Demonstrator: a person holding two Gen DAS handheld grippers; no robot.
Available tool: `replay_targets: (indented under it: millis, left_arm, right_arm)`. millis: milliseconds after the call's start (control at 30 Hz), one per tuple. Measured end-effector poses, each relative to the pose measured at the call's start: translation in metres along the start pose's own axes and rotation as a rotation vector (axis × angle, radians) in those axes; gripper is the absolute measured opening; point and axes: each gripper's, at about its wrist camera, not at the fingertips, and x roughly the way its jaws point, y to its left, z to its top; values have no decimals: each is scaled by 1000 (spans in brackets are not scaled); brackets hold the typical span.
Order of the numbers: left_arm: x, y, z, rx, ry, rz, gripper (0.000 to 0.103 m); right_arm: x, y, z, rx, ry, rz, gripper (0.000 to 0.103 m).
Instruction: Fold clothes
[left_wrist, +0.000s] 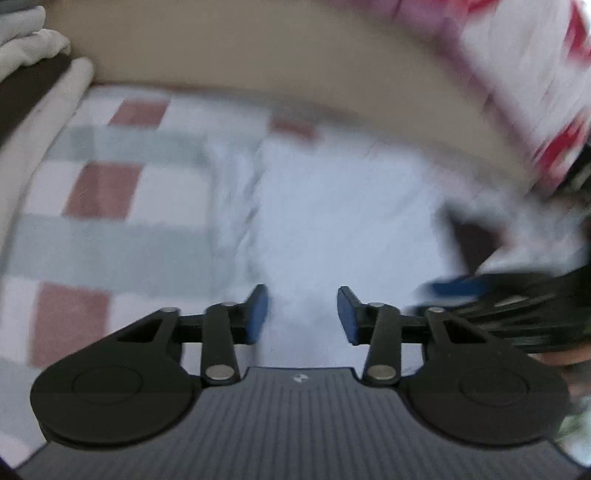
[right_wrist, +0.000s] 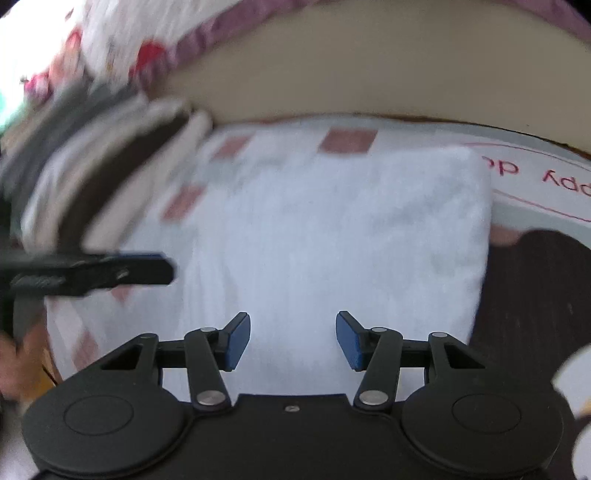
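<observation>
Folded towel (right_wrist: 332, 236) lies on the checked sheet (right_wrist: 229, 147), right in front of both grippers. Stack of clothes (right_wrist: 110, 177) sits to its left, headboard (right_wrist: 369, 66) behind.

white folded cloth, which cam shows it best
The right wrist view: the white folded cloth lies nearly whole and fairly sharp ahead of the open right gripper. The left wrist view shows only a motion-blurred part beyond the open left gripper.
</observation>
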Motion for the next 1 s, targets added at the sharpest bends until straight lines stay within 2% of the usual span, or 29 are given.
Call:
replay_targets:
  millis: [33,67,167,233,367,533,600,633,700,733,833,900,1000]
  left_arm:
    - [4,-2,-6,30,22,65,41]
    - [2,1,-9,14,35,70,41]
    - [-9,9,-24,-47,78,45,41]
    - [-14,5,-32,-29,95,67,43]
    - [-23,3,-38,6,116,123,48]
    - [-31,-10,-41,82,105,162,51]
    - [-35,-22,-44,165,93,169,52]
    - [-35,-28,-45,213,98,165,54]
    - [-32,-40,-48,302,121,142,55]
    - [-27,-45,-49,344,158,119,56]
    - [-24,-51,-50,476,189,105,58]
    - [-24,-45,-48,503,219,101,58]
    - [-27,-35,-47,485,257,86,59]
  right_arm:
    - [-3,2,-9,-1,4,-14,57]
    - [-7,2,-17,6,9,-11,57]
    - [-22,-1,-44,37,83,143,57]
    - [-33,-4,-61,52,136,240,57]
    - [-63,-14,-92,57,111,217,58]
    - [-92,-48,-120,248,14,131,62]
    - [-96,-56,-128,282,2,49,62]
    - [-97,-60,-131,296,-6,41,62]
    - [-98,-65,-134,316,-14,72,62]
    - [-98,-66,-134,322,-17,77,62]
    - [-93,-72,-134,374,-18,142,62]
    - [-84,-75,-134,435,-5,215,62]
    - [-71,-82,-133,539,46,320,62]
